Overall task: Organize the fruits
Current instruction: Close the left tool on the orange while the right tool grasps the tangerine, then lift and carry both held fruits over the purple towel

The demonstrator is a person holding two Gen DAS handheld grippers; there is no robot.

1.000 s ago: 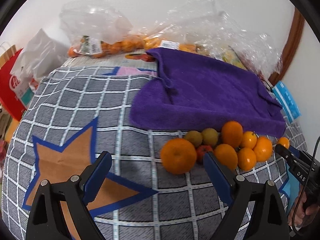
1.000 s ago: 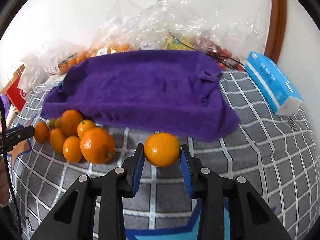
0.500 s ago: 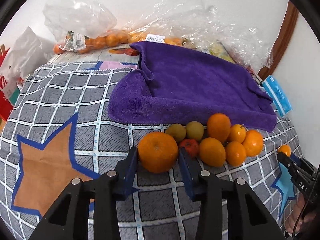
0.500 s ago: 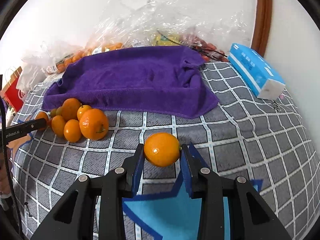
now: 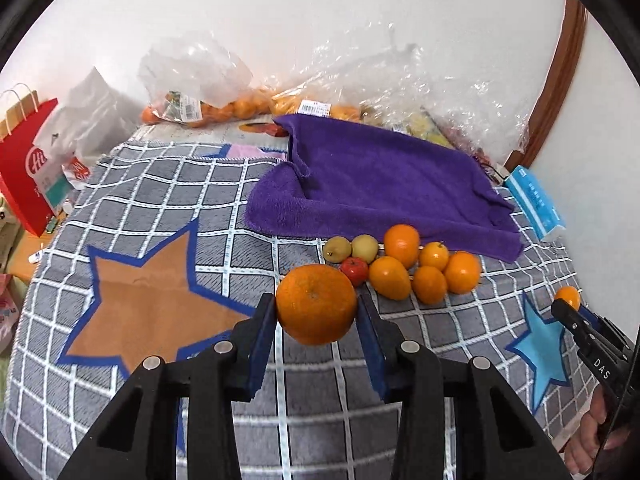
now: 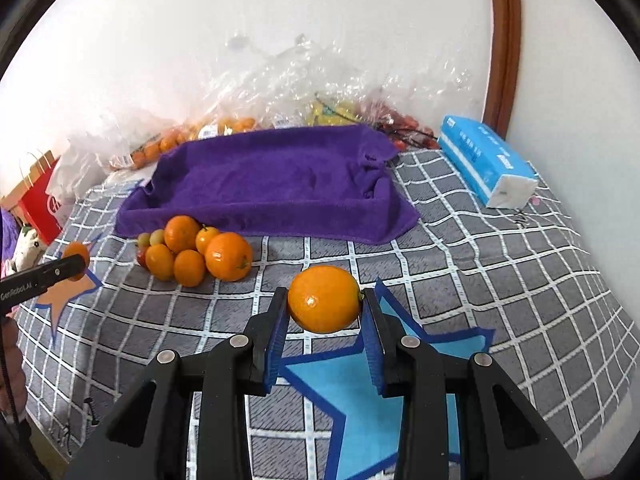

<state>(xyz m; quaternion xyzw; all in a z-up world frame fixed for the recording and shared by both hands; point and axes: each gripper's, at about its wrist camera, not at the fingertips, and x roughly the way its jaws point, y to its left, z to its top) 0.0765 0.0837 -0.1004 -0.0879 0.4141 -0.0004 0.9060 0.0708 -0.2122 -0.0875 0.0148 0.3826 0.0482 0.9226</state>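
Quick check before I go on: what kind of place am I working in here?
Probably a room in a home, not a lab: a patterned grid blanket covers the surface, with a purple towel, bagged supermarket fruit against the wall and a tissue pack.

Both pictures are bright, with soft, even light and no dark corners on the bed. The white wall (image 5: 320,20) looks pale and a bit washed out. Shadows are faint: only a soft grey patch lies under the fruit pile (image 6: 192,256). Small white shiny spots sit on the orange (image 6: 324,299) in the right view, and the clear plastic bags (image 6: 288,84) sparkle with glare. The round lens bends everything: the lines on the checked blanket (image 5: 152,200) curve, and the brown door frame (image 5: 552,76) bows. A black ring closes in each picture's edges. The middle is sharp; things near the edges look a little smeared.
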